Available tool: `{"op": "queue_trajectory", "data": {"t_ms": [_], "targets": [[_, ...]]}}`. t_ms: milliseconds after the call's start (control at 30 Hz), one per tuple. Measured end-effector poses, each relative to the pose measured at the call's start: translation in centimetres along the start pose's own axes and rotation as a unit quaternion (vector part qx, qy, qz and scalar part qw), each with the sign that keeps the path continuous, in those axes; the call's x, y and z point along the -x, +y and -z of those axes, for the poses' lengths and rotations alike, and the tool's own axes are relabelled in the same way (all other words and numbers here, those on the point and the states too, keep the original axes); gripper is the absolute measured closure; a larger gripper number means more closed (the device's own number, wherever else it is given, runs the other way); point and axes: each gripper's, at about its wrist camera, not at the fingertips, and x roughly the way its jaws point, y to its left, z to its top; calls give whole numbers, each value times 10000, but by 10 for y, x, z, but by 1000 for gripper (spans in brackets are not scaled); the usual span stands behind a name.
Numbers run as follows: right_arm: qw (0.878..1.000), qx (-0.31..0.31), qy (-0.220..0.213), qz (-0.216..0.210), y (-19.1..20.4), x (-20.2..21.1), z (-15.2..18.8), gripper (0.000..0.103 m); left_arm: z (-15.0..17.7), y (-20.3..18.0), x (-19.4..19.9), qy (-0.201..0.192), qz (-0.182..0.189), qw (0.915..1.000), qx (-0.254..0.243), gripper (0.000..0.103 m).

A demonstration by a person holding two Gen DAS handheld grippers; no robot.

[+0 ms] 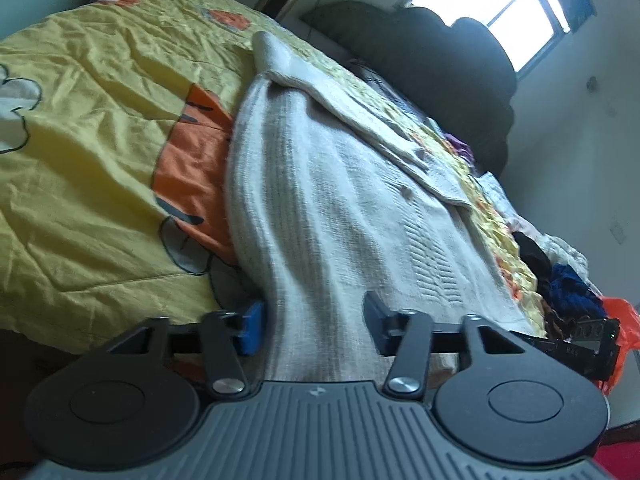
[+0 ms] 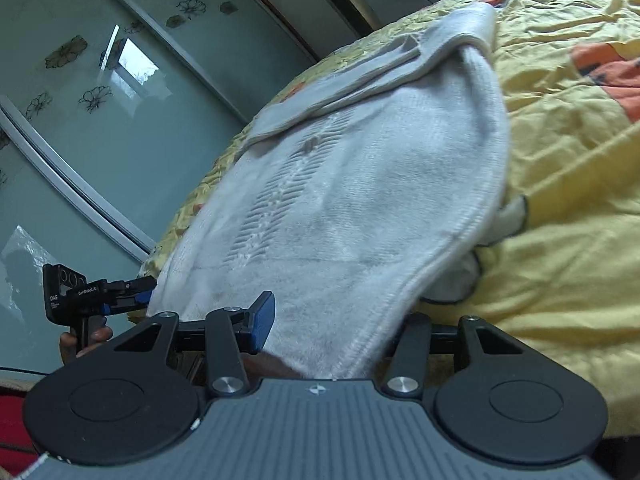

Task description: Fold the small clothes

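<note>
On the yellow quilt (image 1: 88, 128) lies the white knit cardigan (image 1: 320, 184), hem toward me. My left gripper (image 1: 314, 328) and right gripper (image 2: 340, 334) each pinch that hem; I'd lift both evenly, keeping tension.

White sweater (image 1: 320, 208): knitted cloth, soft and fuzzy, matt, with a ribbed raised pattern down the middle and a smoother flat-knit collar (image 2: 360, 76). Quilt (image 1: 80, 140) under it: thin woven cloth, yellow with orange patches, crinkled, slight sheen, stitched quilting lines. Left gripper (image 1: 316, 320) and right gripper (image 2: 340, 320): matt black plastic arms, ribbed grey plastic body, shiny bare-metal pivot screws, pads (image 1: 252, 326) of blue rubbery-looking material, matt. Wardrobe doors (image 2: 100, 120) were frosted glass, glossy and reflective, printed flower outlines, satin metal frame strips. Headboard (image 1: 440, 52): dark padded upholstery, matt. Wall (image 1: 580, 140): painted, matt, smooth.
</note>
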Motion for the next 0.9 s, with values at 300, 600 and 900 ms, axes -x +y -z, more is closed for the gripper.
{"op": "queue_trajectory", "data": {"t_ms": [300, 600, 900], "targets": [[9996, 127, -179, 163, 9, -4, -2, 87, 0, -27, 6, -317, -411, 9971, -553, 92], [9968, 600, -517, 92, 30, 6, -30, 88, -26, -78, 20, -1063, -339, 9865, -1198, 92], [9909, 949, -940, 169, 44, 8, -63, 88, -51, -106, 16, -1467, -623, 9769, -1424, 92]]}}
